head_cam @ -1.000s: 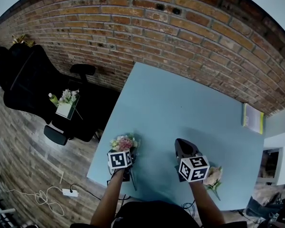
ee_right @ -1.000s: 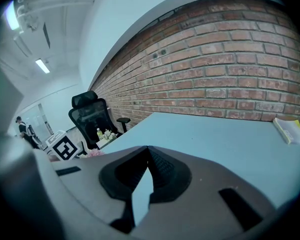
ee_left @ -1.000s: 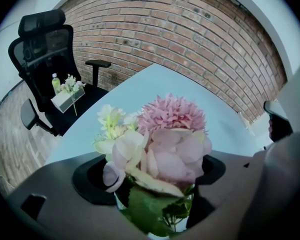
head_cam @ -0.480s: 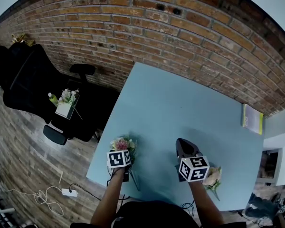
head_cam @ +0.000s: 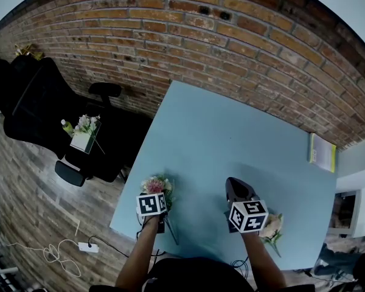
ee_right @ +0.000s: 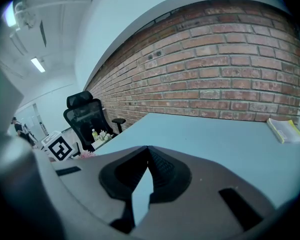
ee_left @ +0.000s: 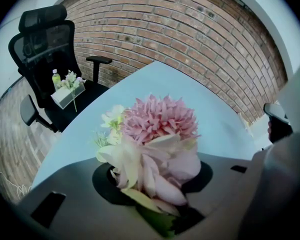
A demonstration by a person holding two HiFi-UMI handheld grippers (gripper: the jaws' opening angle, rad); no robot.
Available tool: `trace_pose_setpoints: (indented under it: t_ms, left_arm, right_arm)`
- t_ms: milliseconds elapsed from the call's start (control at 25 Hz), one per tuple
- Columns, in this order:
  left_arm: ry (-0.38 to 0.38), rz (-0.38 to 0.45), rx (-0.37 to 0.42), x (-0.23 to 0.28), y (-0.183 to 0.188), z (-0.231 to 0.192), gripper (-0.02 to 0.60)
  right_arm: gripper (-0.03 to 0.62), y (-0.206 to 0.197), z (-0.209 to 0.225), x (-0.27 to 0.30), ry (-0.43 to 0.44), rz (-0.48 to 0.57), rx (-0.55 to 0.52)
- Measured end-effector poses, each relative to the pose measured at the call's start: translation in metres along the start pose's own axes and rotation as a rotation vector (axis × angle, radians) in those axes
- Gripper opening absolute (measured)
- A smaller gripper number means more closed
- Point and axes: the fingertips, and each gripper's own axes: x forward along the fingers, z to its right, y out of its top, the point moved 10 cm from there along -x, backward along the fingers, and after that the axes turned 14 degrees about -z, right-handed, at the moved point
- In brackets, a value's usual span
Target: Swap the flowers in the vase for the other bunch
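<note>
Left gripper [ee_left: 155,176], jaws just closing, grasps the pink flower bunch [ee_left: 157,124] at the counter's [head_cam: 231,132] near left corner. Right gripper [ee_right: 147,151]: clenched, empty. Only the head view shows the second bunch [head_cam: 272,227] at the near edge, right. Bare counter extends to the book [head_cam: 323,152] at the far right edge.

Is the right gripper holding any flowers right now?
No, the right gripper's jaws meet at the tips, with only the blue table showing beyond them.
</note>
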Motion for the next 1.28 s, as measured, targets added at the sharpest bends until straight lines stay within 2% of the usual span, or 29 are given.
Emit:
trace_pose_setpoints:
  t_ms: [360, 680, 1280]
  left_arm:
    - [0.006, 0.025, 0.026, -0.006, 0.0, 0.006, 0.202]
    - [-0.019, 0.038, 0.033, -0.015, -0.003, 0.013, 0.199]
    - [-0.034, 0.144, 0.082, -0.054, -0.008, 0.028, 0.199]
  right_arm:
    - [0.014, 0.0, 0.004, -0.006, -0.008, 0.002, -0.003]
    - [0.014, 0.0, 0.006, -0.016, -0.018, 0.018, 0.004]
    - [0.014, -0.003, 0.001, -0.037, -0.007, 0.062, -0.006]
